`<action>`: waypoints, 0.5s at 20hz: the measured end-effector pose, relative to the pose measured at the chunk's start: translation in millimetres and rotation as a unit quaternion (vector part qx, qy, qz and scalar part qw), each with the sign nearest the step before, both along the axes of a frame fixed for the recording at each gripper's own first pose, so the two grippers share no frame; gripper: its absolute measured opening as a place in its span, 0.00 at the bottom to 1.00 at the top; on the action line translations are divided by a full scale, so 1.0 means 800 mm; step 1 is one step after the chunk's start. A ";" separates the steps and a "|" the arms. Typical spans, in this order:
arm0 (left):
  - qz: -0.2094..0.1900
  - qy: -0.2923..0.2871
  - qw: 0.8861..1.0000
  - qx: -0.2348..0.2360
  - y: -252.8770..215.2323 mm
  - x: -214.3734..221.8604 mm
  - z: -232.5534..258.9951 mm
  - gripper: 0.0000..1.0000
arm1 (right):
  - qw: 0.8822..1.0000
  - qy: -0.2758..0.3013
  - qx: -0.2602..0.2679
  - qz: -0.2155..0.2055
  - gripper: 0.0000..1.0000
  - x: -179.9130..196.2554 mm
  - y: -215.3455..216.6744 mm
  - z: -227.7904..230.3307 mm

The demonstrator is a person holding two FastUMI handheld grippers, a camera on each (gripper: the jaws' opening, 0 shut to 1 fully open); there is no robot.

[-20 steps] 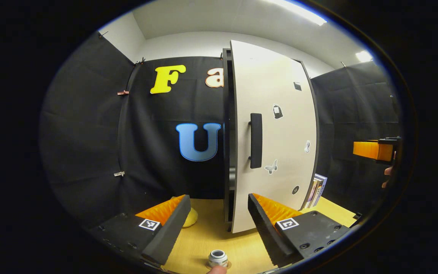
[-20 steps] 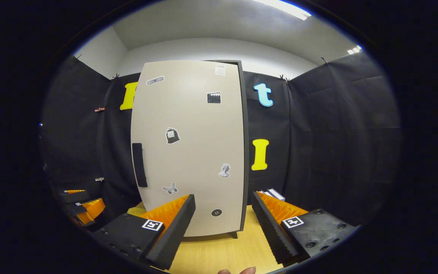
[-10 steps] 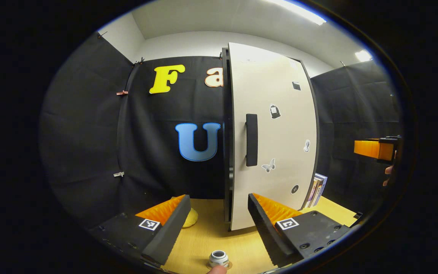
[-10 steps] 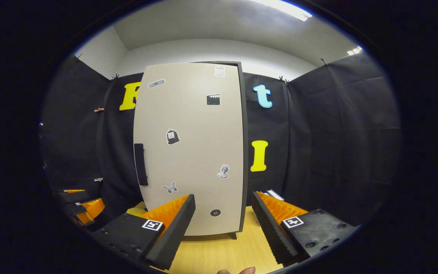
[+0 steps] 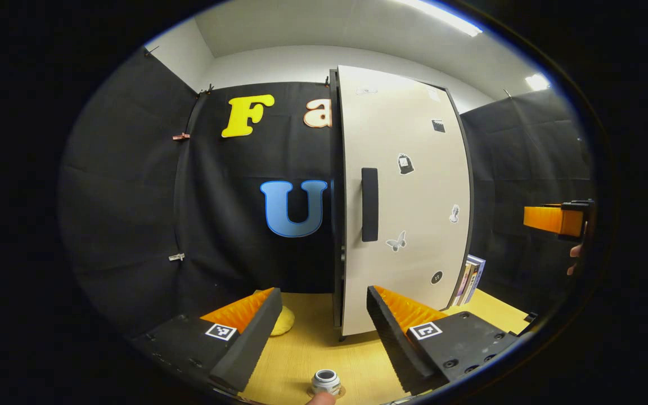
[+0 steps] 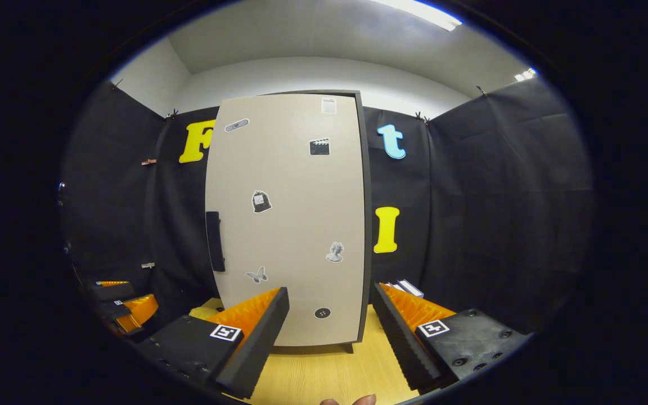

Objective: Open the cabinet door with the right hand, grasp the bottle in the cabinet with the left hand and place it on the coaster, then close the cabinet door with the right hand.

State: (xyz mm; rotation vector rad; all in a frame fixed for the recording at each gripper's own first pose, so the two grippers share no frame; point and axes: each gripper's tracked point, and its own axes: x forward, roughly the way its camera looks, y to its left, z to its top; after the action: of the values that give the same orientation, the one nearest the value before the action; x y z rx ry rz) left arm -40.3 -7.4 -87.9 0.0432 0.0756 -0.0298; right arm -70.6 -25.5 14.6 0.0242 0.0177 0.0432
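The tall cabinet's beige door (image 5: 414, 185) with its dark handle (image 5: 369, 204) stands almost flush against the dark cabinet body (image 5: 336, 197). The bottle (image 5: 324, 381), seen from above by its white cap, stands on the round coaster (image 5: 341, 391) close below my left gripper (image 5: 321, 301), which is open and holds nothing. A fingertip shows at the bottle's near edge. In the right gripper view the door (image 6: 296, 185) and its handle (image 6: 215, 241) face my right gripper (image 6: 329, 298), which is open, empty and apart from the door. The right gripper (image 5: 554, 220) also appears far right in the left gripper view.
A yellow lump (image 5: 282, 322) lies on the wooden table (image 5: 307, 349) left of the cabinet. Several books (image 5: 469, 279) stand to the cabinet's right, also visible as books (image 6: 408, 288) in the right gripper view. Black cloth walls surround the table.
The cabinet door has swung further towards shut, its handle edge moving in towards the cabinet. Both grippers have stayed nearly still and open.
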 end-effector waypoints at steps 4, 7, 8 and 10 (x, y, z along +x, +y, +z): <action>0.000 -0.001 1.000 0.000 -0.001 0.001 0.002 0.95 | 1.000 -0.001 0.000 -0.002 0.98 0.000 -0.003 -0.001; -0.002 -0.002 1.000 0.003 -0.003 0.003 0.003 0.96 | 1.000 0.000 -0.001 -0.004 0.98 -0.001 -0.006 -0.002; -0.002 -0.002 1.000 0.004 -0.004 0.003 0.002 0.96 | 1.000 0.001 0.000 -0.004 0.98 -0.001 -0.006 -0.004; -0.003 -0.001 1.000 0.003 -0.005 0.001 0.001 0.95 | 1.000 0.002 0.001 -0.003 0.98 -0.001 -0.006 -0.004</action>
State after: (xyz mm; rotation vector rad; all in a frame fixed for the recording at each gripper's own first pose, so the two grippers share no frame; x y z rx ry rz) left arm -39.1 -11.6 -86.8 0.0496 0.0733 -0.0350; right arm -71.2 -30.5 11.8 0.0269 0.0213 0.0372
